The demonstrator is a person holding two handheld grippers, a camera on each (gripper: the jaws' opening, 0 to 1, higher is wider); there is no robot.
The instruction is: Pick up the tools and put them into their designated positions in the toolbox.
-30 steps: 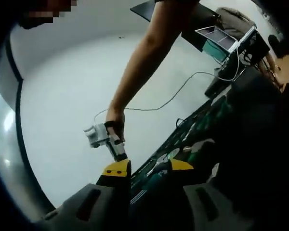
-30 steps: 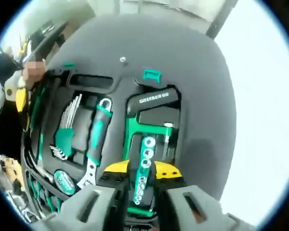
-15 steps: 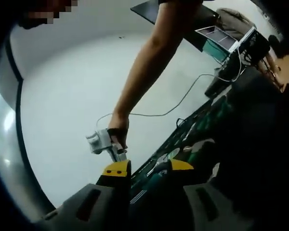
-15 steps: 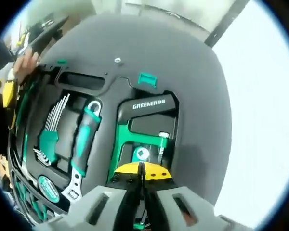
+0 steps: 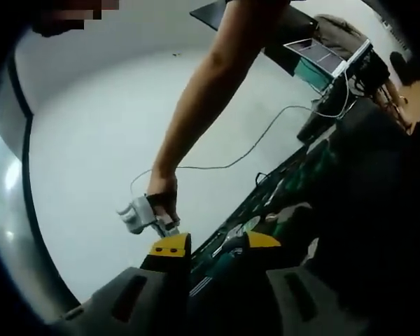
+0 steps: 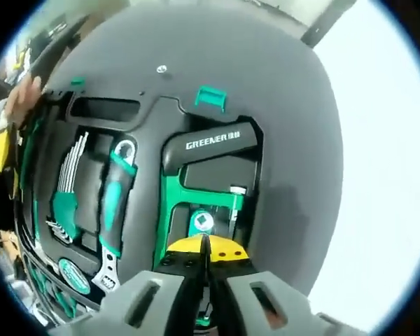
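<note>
The black toolbox [image 6: 287,105] lies open on a white table. In its tray sit a green hacksaw [image 6: 210,143] with a black handle, a teal-grip adjustable wrench [image 6: 115,196], a set of hex keys [image 6: 70,189] and a round tape measure [image 6: 73,275]. My right gripper [image 6: 203,246] is shut, its yellow tips touching over a green socket rail [image 6: 201,222] that lies inside the hacksaw frame. My left gripper [image 5: 215,242] stands open at the toolbox's edge [image 5: 294,175], which runs between its jaws. In the left gripper view a hand holds the right gripper [image 5: 169,228] low over the box.
The white table [image 5: 105,126] spreads out to the left of the box. A thin cable [image 5: 266,133] crosses it toward a device [image 5: 322,59] at the far side. A person's arm [image 5: 210,84] reaches down across the left gripper view.
The right gripper's jaws were open around the socket rail and are now shut over it, closer to the tray. In the left gripper view the hand with it has moved slightly left.
</note>
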